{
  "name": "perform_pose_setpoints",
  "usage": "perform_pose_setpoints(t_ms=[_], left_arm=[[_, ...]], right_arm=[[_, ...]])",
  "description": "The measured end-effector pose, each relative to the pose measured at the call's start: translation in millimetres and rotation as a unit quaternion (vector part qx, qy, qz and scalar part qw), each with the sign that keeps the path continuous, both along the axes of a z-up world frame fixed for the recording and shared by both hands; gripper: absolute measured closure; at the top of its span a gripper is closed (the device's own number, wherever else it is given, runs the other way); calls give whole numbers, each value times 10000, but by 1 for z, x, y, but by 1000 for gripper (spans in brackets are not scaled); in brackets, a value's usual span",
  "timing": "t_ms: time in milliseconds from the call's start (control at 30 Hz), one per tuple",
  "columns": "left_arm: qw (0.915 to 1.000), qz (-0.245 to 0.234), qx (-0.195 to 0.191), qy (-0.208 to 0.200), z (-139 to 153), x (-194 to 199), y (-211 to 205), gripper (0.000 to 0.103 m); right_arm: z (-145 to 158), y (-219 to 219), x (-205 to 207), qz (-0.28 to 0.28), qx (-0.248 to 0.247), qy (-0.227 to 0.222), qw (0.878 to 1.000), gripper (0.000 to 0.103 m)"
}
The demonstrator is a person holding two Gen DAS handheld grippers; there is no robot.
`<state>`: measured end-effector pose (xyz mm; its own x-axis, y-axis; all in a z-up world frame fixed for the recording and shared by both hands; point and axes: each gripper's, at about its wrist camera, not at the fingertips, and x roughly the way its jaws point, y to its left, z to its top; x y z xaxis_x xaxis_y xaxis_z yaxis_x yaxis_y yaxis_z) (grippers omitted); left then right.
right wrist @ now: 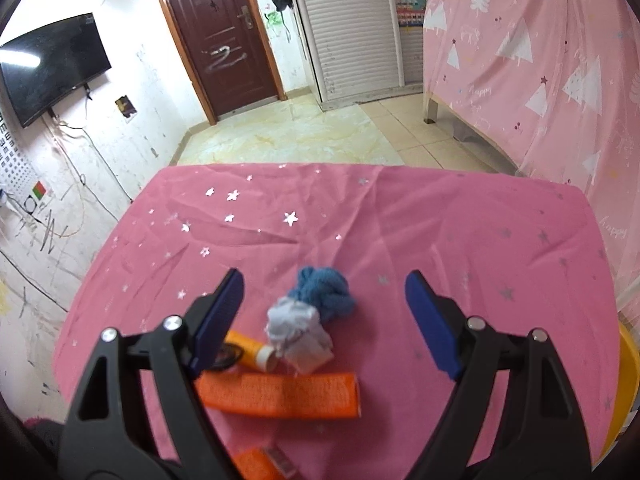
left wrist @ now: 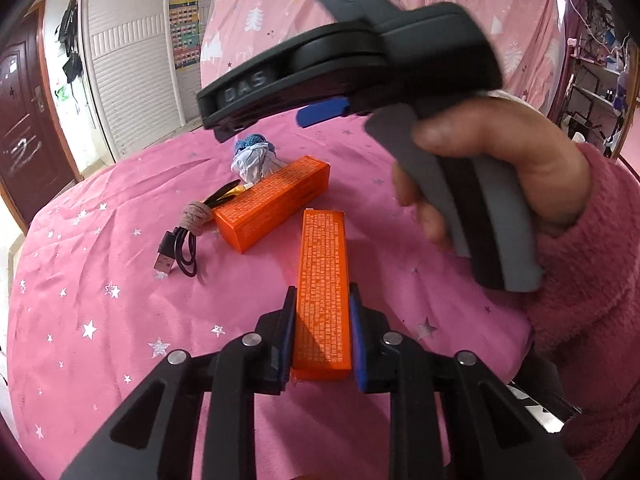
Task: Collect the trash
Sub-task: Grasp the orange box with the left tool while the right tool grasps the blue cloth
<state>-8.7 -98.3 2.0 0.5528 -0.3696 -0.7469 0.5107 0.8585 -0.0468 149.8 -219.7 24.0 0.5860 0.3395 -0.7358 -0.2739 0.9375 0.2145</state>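
My left gripper [left wrist: 322, 304] is shut on a long orange box [left wrist: 324, 272] that lies on the pink star tablecloth [left wrist: 100, 300]. A second orange box [left wrist: 272, 204] lies farther off; it also shows in the right wrist view [right wrist: 280, 394]. Behind it are a crumpled white paper [right wrist: 298, 338] and a blue yarn wad [right wrist: 324, 290]. My right gripper [right wrist: 324, 320] is open, hovering above the paper and yarn with both between its pads. In the left wrist view the right gripper's body [left wrist: 352, 68] hangs above the table, held by a hand.
A black USB cable [left wrist: 180, 252] tied with a beige band [left wrist: 196, 216] lies left of the boxes. An orange-yellow tube [right wrist: 250, 350] lies beside the paper. A yellow bin rim [right wrist: 628, 380] shows at the table's right edge. A pink curtain [right wrist: 540, 60] hangs beyond the table.
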Motion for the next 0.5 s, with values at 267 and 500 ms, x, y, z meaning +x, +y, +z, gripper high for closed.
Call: perform_pose_setpoints(t_ms=[267, 500], left_arm=[[9997, 32, -209, 97, -1, 5, 9, 86], [9997, 63, -238, 87, -4, 5, 10, 86]], right_arm=[[-15, 0, 20, -3, 335, 563, 9979, 75], [-11, 1, 16, -140, 178, 403, 9989, 80]])
